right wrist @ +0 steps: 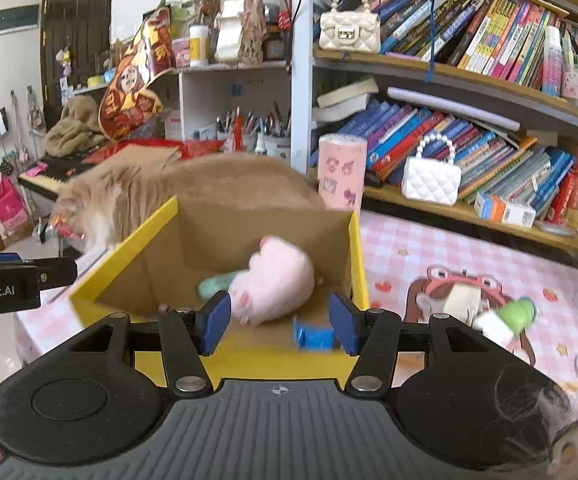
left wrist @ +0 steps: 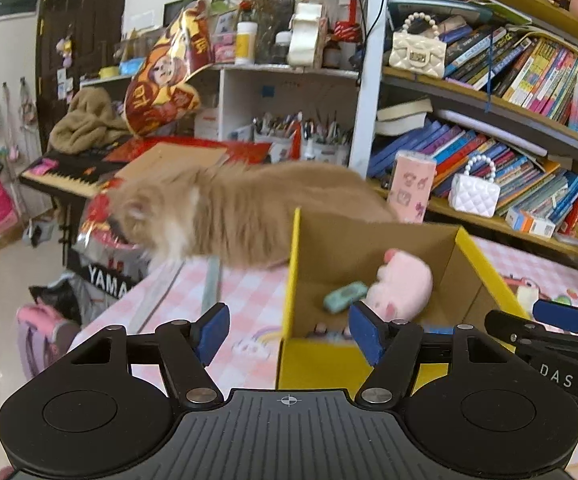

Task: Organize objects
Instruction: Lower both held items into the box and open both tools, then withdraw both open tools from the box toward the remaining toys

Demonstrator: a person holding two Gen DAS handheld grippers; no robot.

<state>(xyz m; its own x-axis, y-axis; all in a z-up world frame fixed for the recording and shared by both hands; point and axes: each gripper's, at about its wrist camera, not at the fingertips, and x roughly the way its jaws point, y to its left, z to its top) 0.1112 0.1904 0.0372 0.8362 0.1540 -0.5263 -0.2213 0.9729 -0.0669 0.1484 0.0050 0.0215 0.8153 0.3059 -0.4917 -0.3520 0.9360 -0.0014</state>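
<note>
On a pink checked tabletop (right wrist: 429, 240) in front of crowded bookshelves (right wrist: 469, 92), two hand-held grippers hover at the near edge of an open yellow cardboard box (right wrist: 359, 256). The left gripper (left wrist: 289, 330) has its fingers (left wrist: 213, 330) well apart with nothing between them; the right gripper (right wrist: 279, 320) stands partly open, its fingers (right wrist: 345, 322) also empty. Both point forward and somewhat downward toward the box. Inside it lie a pink plush toy (right wrist: 277, 284), a mint-green toy car (left wrist: 345, 296) and a small blue piece (right wrist: 315, 338) near the front wall. The step in hand appears to be a drop-off into the box, with both grippers clear of the contents. Outside the box, to its right on the tabletop, lies a green-and-white item (right wrist: 505, 320), blurred and hard to identify, seemingly not yet put away. A next move would likely call for swinging the right gripper over to it and closing squarely across its body. A tan long-haired cat (left wrist: 229, 208) stands just behind the box, and could get in the way.
</note>
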